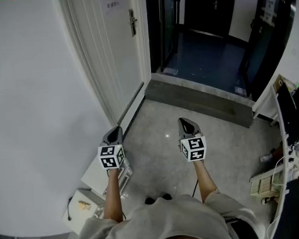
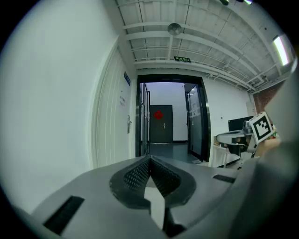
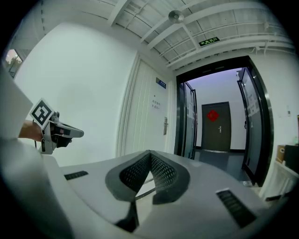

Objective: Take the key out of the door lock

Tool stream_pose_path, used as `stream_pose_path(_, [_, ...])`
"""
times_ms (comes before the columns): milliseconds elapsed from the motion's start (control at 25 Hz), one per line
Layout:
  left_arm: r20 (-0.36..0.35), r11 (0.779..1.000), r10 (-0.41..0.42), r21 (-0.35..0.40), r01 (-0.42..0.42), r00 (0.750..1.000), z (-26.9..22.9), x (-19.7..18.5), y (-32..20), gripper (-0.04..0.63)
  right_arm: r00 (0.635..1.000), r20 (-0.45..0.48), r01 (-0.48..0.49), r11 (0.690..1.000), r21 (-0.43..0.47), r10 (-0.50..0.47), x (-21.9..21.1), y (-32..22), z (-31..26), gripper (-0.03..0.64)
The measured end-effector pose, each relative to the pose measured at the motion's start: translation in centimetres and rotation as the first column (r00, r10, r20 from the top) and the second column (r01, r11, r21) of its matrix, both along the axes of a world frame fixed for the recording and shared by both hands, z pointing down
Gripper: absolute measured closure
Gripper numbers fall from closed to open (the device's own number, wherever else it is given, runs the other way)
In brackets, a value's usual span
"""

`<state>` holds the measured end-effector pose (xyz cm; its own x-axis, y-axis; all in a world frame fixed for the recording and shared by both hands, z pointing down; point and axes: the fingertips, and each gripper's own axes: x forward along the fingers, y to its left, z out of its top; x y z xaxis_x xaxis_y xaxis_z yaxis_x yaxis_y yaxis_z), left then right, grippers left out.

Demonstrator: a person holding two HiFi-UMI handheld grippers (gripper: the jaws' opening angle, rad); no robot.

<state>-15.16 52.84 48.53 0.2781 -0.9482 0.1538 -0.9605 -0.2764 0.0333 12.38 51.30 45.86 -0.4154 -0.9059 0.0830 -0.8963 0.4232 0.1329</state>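
Observation:
The white door [image 1: 118,53] stands at the back left, and its handle and lock plate [image 1: 133,22] are far from both grippers. They are too small for me to make out a key in any view. My left gripper [image 1: 118,128] is held low above the floor near the door's foot, with its jaws shut and nothing between them. My right gripper [image 1: 182,121] hangs beside it over the floor, shut and empty too. In the left gripper view the tips [image 2: 150,158] meet below the distant handle [image 2: 129,124]. In the right gripper view the tips [image 3: 149,152] point toward the handle [image 3: 165,126].
A grey threshold step [image 1: 198,103] leads into a dark corridor with a dark door [image 3: 215,127] at its end. A desk with a monitor [image 1: 289,109] and clutter lines the right side. A white box [image 1: 95,175] lies on the floor by the left wall.

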Motion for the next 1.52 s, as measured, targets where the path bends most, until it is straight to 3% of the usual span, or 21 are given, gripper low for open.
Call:
stream_pose_path(440, [0.01, 1.0, 0.003, -0.006, -0.003, 1.0, 0.3, 1.6, -0.1, 0.577, 1.0, 0.018, 0.006, 1.0, 0.0, -0.006, 1.0, -0.1, 0.3, 0.594])
stream_pose_path(920, [0.015, 1.0, -0.004, 0.003, 0.004, 1.0, 0.2, 6.3, -1.5, 0.577, 0.999, 0.021, 0.035, 0.999, 0.01, -0.035, 4.6, -2.3, 0.3, 0.594])
stream_pose_path(1520, [-0.002, 0.999, -0.019, -0.037, 0.018, 1.0, 3.8, 5.8, -6.7, 0.577, 0.999, -0.001, 0.051, 0.998, -0.026, -0.052, 3.9, -7.8, 3.2, 0.594])
